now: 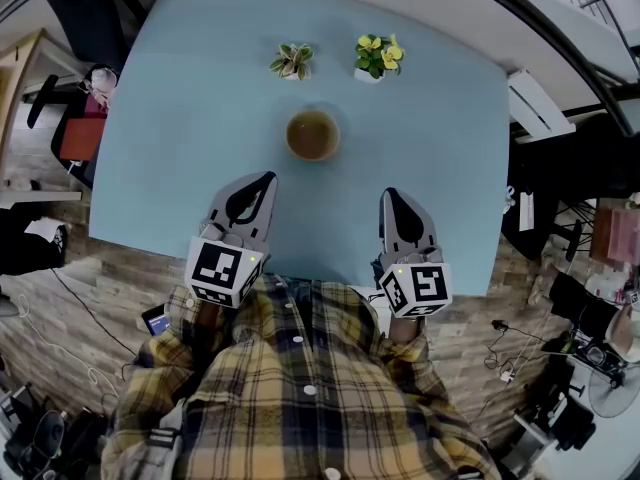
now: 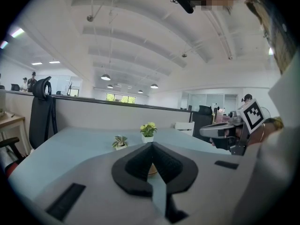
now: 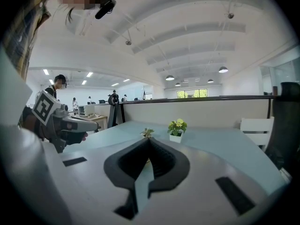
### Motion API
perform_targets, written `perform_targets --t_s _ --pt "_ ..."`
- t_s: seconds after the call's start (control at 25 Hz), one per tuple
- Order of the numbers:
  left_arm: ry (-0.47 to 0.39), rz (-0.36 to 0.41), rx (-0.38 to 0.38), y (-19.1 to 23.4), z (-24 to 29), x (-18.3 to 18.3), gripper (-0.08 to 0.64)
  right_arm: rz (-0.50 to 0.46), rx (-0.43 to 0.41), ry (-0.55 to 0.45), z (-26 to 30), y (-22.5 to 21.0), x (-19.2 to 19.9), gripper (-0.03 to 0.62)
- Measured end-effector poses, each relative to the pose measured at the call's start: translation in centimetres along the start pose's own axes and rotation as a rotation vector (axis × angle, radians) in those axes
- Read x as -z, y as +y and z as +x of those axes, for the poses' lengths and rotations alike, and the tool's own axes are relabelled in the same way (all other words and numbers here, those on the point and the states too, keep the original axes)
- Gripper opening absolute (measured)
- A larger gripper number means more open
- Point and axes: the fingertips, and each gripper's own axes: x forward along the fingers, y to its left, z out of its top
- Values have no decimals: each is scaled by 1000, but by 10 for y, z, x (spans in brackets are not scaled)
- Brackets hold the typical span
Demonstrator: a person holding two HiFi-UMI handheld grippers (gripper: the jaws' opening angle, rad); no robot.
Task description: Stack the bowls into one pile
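Note:
A brown bowl (image 1: 313, 135) stands alone in the middle of the pale blue table (image 1: 180, 118); whether others are nested in it I cannot tell. My left gripper (image 1: 268, 178) hovers near the table's front edge, shut and empty, a short way in front and left of the bowl. Level with it on the right is my right gripper (image 1: 390, 194), also shut with nothing held. In the left gripper view the shut jaws (image 2: 151, 144) hide most of the bowl (image 2: 152, 168). In the right gripper view only a sliver of bowl (image 3: 147, 161) shows behind the shut gripper (image 3: 149, 139).
Two small potted plants stand at the table's far side: a green-leaved one (image 1: 292, 61) and a yellow-flowered one (image 1: 377, 56). A black office chair (image 2: 41, 111) stands at the left. Desks, cables and equipment crowd the floor around the table.

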Motion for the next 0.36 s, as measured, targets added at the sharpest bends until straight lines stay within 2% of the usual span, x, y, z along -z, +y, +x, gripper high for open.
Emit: perform_targets --t_s 0.36 --pt "9 -4 -7 9 3 3 -9 -2 -12 4 10 3 0 2"
